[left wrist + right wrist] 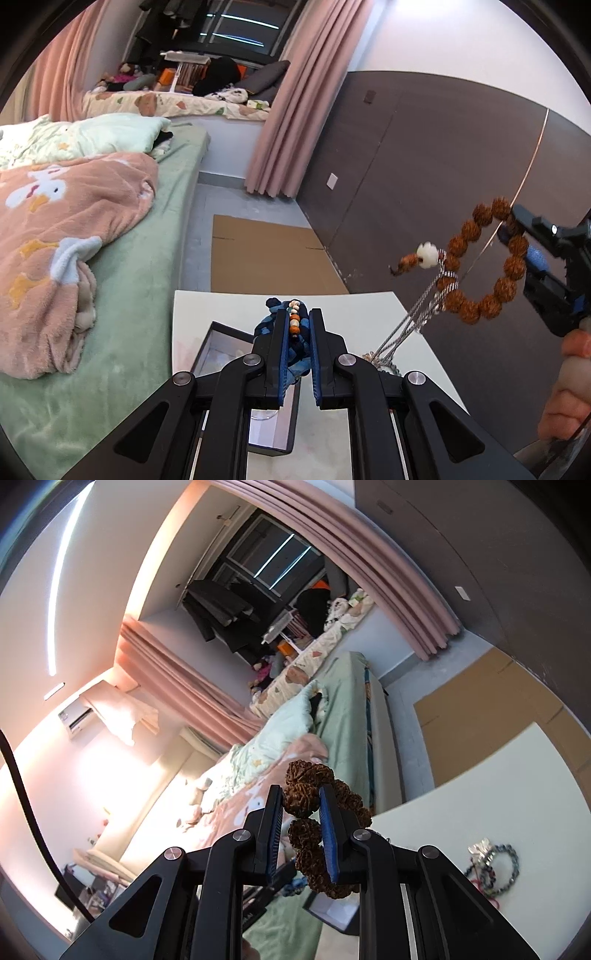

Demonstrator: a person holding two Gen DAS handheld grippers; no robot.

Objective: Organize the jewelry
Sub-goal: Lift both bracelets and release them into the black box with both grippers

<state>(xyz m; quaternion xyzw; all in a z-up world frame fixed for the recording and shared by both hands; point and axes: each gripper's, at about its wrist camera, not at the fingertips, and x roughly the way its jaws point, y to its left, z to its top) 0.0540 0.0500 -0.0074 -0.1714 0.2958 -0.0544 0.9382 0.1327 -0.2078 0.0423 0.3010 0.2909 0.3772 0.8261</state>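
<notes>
1. Beside a bed [155, 258] stands a white worktop [362, 314].
2. Left gripper [298, 325] pinches a blue bead string [294, 321].
3. Right gripper [301, 805] squeezes a brown bead bracelet [480, 258], up in the air.

The bracelet [480, 266] in the right claw [511, 225] is made of rough, wrinkled brown seed beads, matt, with one smooth white bead [427, 254] at its tail. A thin metal chain [417, 314], shiny, hangs from it at lower right. Both claws are matt black plastic with bright metal rivets and ribbed blue pads [328, 834]. The left claw [298, 332] pinches blue braided cord [295, 347] strung with small glossy beads. The counter [369, 306] is smooth, pale and faintly glossy. The box [229, 354] on it has a mirror-like bottom. On the bed [147, 295], upper left, lies a fluffy fleece blanket [74, 221]. Flat brown cardboard [266, 254] lies on the floor. The curtains [295, 110] are soft pink cloth.
</notes>
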